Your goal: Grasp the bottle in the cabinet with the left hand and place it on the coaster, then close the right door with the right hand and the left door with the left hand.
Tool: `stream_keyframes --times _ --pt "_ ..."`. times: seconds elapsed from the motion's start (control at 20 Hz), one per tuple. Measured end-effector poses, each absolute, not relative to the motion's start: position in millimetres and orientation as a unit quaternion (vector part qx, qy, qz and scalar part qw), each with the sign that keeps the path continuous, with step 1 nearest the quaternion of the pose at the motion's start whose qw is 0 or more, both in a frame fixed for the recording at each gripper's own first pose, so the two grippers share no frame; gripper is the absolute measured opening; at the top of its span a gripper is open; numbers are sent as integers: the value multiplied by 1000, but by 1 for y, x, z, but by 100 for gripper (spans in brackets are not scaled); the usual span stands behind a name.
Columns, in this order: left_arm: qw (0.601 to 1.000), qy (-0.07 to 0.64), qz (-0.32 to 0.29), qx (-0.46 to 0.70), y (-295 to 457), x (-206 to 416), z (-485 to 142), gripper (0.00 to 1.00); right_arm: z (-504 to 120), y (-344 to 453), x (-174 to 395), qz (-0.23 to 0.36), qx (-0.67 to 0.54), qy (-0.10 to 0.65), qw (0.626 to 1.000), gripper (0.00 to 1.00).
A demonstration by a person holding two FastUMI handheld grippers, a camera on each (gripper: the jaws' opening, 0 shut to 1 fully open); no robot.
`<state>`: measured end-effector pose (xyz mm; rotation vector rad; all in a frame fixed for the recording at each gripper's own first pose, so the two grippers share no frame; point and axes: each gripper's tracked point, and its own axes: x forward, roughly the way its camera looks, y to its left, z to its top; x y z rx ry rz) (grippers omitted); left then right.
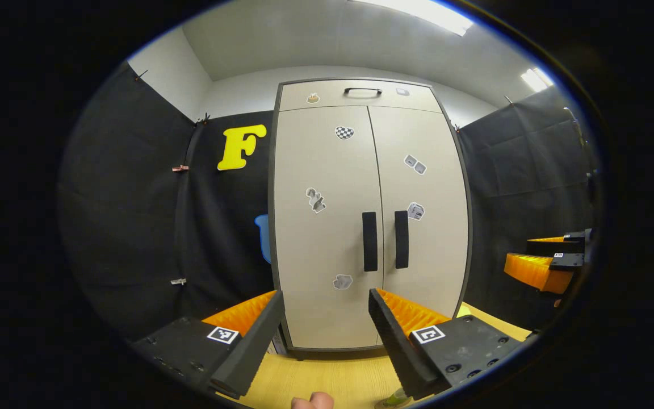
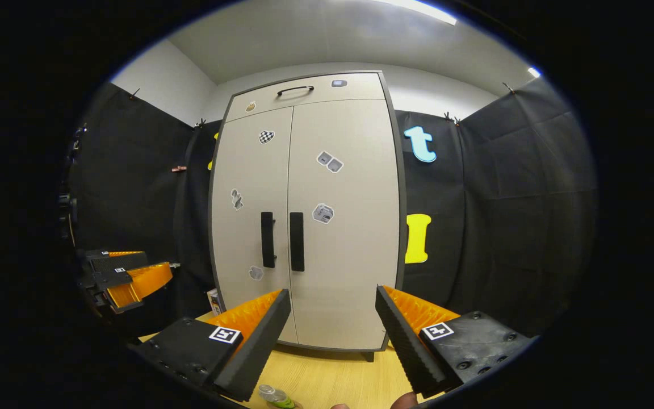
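The beige cabinet (image 1: 327,227) stands straight ahead on the wooden table (image 1: 327,378) with both doors shut, the black handles (image 1: 369,241) side by side at the middle seam. My left gripper (image 1: 326,295) is open, held back from the doors with nothing between its fingers. My right gripper (image 2: 332,292) is open too, facing the cabinet (image 2: 315,238) from a little further right. At the bottom edge, near me, the top of a clear bottle (image 2: 275,396) with green on it shows on the table (image 2: 332,375); a greenish bit of the bottle (image 1: 392,401) shows in the left gripper view.
The right gripper (image 1: 543,264) shows at the far right of the left gripper view, and the left gripper (image 2: 125,272) at the far left of the right gripper view. A small box (image 2: 214,301) stands by the cabinet's left foot. Black cloth walls enclose the booth.
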<state>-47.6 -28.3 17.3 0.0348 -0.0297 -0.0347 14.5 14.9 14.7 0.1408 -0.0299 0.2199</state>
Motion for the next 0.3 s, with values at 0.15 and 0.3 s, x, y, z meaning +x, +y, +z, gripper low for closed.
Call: stream_keyframes --times 0.15,0.3 --pt "999 -17 -10 32 -32 -47 18 95 8 13 17 121 75 -8 990 100" --pt "999 -15 -31 33 -49 -48 15 95 5 8 20 122 79 -11 989 100"
